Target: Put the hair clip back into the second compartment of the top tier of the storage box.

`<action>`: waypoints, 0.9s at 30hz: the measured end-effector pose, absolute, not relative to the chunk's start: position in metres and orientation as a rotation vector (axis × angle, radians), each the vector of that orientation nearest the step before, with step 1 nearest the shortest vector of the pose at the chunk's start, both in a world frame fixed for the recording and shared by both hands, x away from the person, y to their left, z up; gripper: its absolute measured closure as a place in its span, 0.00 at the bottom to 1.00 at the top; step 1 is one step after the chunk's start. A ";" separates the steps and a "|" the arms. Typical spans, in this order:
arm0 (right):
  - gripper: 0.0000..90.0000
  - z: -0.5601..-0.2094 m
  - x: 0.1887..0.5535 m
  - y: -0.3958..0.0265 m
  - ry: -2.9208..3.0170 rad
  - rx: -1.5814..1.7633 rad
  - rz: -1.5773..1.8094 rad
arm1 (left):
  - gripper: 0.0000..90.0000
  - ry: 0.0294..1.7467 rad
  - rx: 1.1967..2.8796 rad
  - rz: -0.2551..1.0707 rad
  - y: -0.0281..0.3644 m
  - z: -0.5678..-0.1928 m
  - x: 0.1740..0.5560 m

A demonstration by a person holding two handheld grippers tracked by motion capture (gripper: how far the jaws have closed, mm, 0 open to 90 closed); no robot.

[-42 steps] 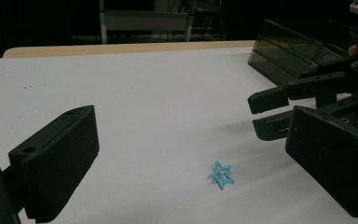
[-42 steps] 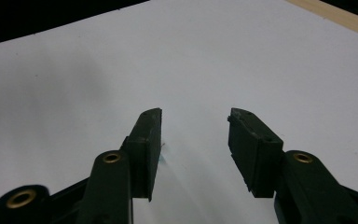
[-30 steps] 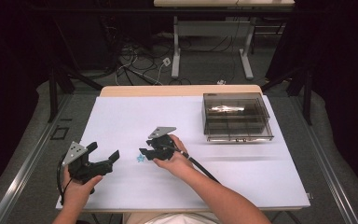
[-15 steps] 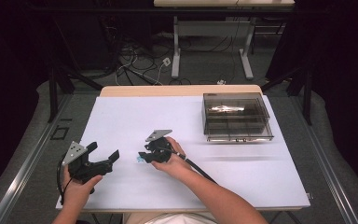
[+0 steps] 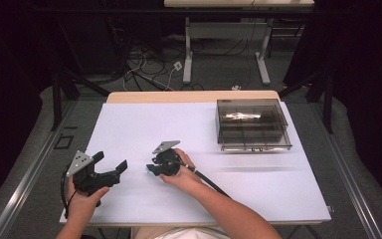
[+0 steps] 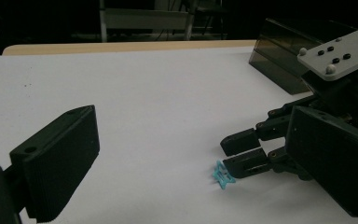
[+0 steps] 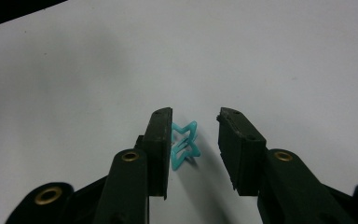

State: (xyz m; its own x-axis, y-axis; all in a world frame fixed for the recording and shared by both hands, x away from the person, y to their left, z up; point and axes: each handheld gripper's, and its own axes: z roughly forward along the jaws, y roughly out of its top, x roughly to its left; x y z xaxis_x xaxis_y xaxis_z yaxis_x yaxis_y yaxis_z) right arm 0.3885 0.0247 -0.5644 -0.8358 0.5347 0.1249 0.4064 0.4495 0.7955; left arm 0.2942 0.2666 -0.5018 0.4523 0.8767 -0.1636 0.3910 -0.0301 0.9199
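A small teal star-shaped piece (image 7: 184, 144) lies on the white sheet (image 5: 179, 129). My right gripper (image 7: 195, 114) straddles it and its jaws have just been closing: the left pad touches the star, while a gap remains at the right pad. From above, the right gripper (image 5: 150, 170) sits at mid-table with the star (image 5: 145, 170) at its tips. My left gripper (image 5: 112, 162) is held wide open near the front left, nothing between its jaws. In its own view, the left gripper (image 6: 193, 126) faces the star (image 6: 223, 175) and the right gripper (image 6: 242, 151).
A smoky transparent compartment box (image 5: 251, 124) stands at the back right of the sheet, also seen as the box (image 6: 279, 56) in the left gripper view. Table legs and cables lie on the floor beyond the far edge.
The right hand has shifted slightly toward the near left, bringing its tips down over the teal star. The left hand has kept still.
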 end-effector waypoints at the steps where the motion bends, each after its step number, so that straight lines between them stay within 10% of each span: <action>1: 0.73 -0.564 0.389 0.025 2.561 0.828 1.330 | 0.03 1.122 1.630 0.566 0.267 -0.502 0.294; 27: 0.94 -0.569 0.389 0.029 2.604 0.879 1.297 | 0.03 1.125 1.628 0.562 0.267 -0.502 0.294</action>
State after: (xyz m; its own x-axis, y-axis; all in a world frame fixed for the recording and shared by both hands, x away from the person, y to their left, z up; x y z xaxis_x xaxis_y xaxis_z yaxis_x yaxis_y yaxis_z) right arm 0.3889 0.0293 -0.5693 -0.8279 0.5379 0.1589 0.4508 0.4697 0.7590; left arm 0.2939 0.2670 -0.5021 0.4519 0.8765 -0.1661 0.3933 -0.0286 0.9190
